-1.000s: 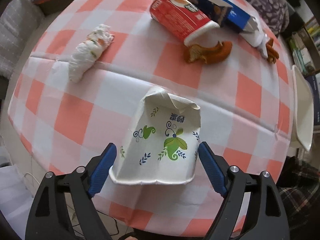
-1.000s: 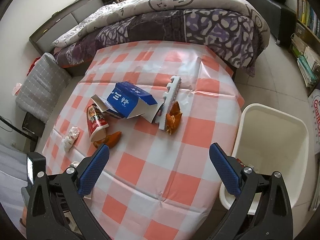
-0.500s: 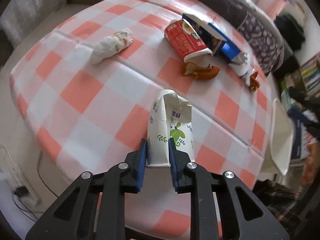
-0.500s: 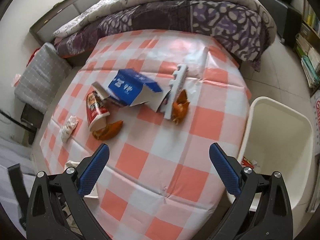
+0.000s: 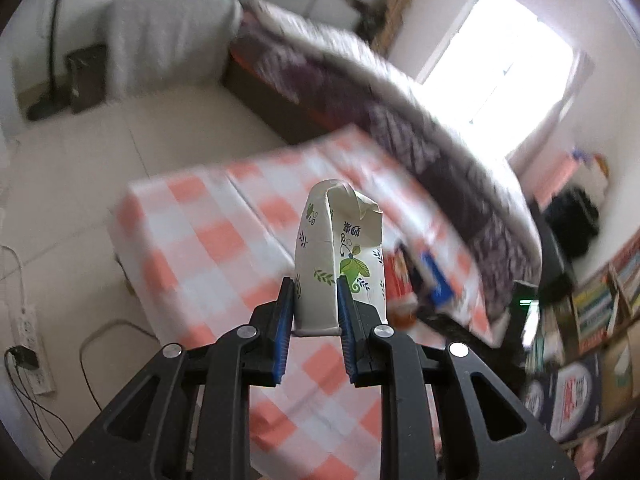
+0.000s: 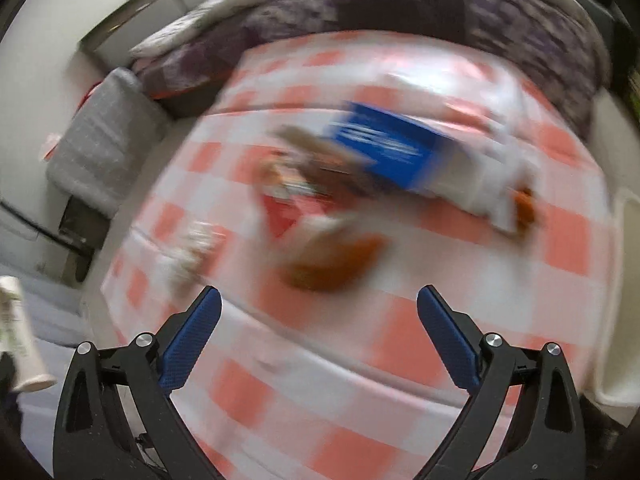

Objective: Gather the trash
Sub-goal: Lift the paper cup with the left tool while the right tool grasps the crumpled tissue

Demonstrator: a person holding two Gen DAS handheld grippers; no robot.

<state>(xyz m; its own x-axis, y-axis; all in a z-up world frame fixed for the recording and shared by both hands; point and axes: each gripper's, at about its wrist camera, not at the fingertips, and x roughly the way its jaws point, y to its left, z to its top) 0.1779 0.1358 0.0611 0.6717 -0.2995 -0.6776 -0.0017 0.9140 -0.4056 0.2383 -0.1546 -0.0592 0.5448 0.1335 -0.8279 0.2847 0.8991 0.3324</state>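
Now the left gripper [image 5: 314,306] is clamped on the crushed paper cup [image 5: 340,268], held in the air above the checkered tablecloth [image 5: 208,240]. Meanwhile the right gripper [image 6: 318,320] has its jaws wide apart over a blurred orange peel [image 6: 332,264] and blue carton [image 6: 394,150].

Pale tiled floor [image 5: 80,160]. Bright window [image 5: 500,76] at far wall, overexposed. Bed with purple patterned quilt [image 5: 420,132] behind checked worktop [image 5: 192,232]. Grey cushion [image 5: 168,36] against white wall. Bookshelf [image 5: 600,308] at right. Power strip [image 5: 30,352] and cables on floor, lower left. Heavy blur throughout right view.
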